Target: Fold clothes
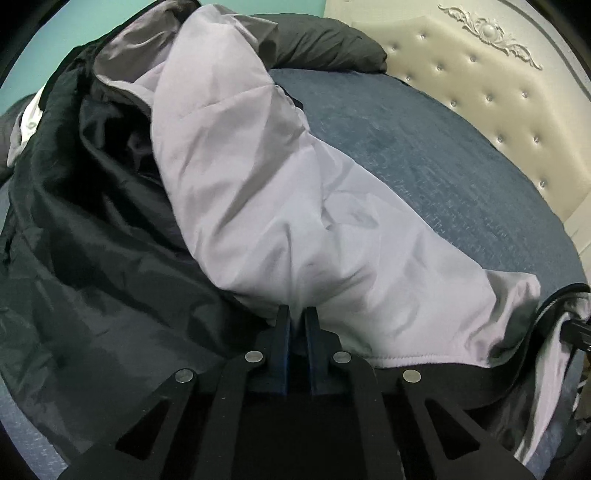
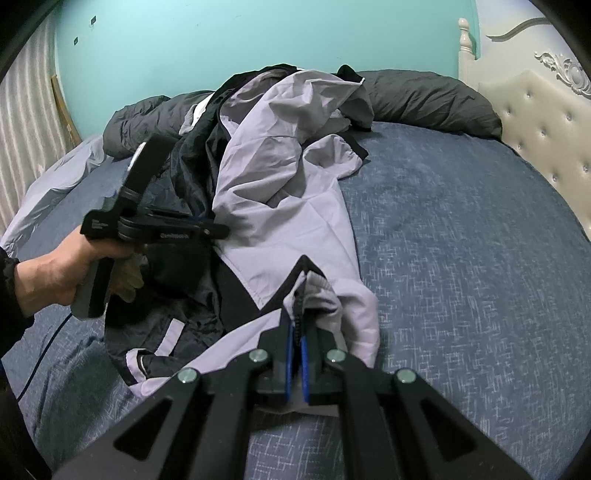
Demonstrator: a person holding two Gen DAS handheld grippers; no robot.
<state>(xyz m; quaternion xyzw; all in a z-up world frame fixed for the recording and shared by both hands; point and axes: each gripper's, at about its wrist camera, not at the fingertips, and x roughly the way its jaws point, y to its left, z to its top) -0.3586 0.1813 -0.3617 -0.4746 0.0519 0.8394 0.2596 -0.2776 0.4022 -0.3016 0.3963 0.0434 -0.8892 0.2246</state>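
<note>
Right gripper: nearest the right wrist view; black linkage with blue-padded fingers clamped on a gathered ribbed hem of the jacket.
Left gripper: nearest the left wrist view; fingers drawn almost together, tips at a fold of the jacket where the lilac panel meets the black lining. Whether cloth is pinched between them cannot be told. No earlier picture bears on this.
Jacket: lies crumpled on the bed, between both grippers and the pillows. Outer shell pale lilac, smooth and lightly quilted; lining black and glossy, with dark trim at the edges.
Seen only from the right wrist: the left gripper from the side, just left of the jacket's lilac panel, and the bare hand that grips its handle below a dark sleeve.
Seen only from the left wrist: the lilac panel close up, a long puffed roll running away from the fingers, black lining heaped to its left.
Bed cover: blue, short-piled, flecked with pale woven marks; bare to the right of the jacket.
Pillows: dark grey, wrinkled, beyond the jacket.
Headboard: cream, button-tufted, with carved scrollwork, right of the pillows.
Wall: plain turquoise, behind the pillows.
</note>
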